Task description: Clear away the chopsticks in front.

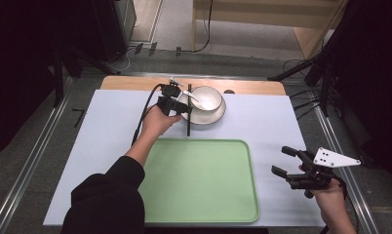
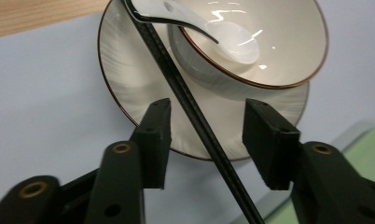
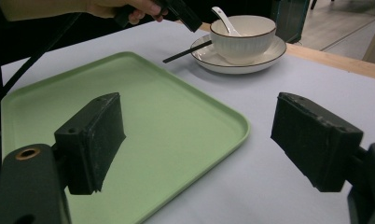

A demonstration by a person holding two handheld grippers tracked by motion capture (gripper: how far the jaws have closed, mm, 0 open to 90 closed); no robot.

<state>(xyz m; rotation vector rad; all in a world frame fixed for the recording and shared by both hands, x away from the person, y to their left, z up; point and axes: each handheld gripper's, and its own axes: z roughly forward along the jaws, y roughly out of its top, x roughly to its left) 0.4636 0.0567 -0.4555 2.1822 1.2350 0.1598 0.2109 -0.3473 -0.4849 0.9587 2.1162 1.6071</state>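
We hover left gripper (image 2: 206, 140) over black chopsticks (image 2: 195, 116) leaning on rim of white ceramic plate (image 2: 129, 93), under white bowl (image 2: 269, 42). Jaws half open, straddling sticks, not yet pinching. We centre, lower, close squarely near rim. Right gripper (image 3: 195, 140) wide open, empty, beside green plastic tray (image 3: 176, 121).

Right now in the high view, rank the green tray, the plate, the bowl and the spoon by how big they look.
1. Green tray, by far the largest.
2. Plate.
3. Bowl, standing on the plate and narrower than it.
4. Spoon, the smallest, resting in the bowl.
The tray lies nearer the camera, but the gap is too wide to change the order.
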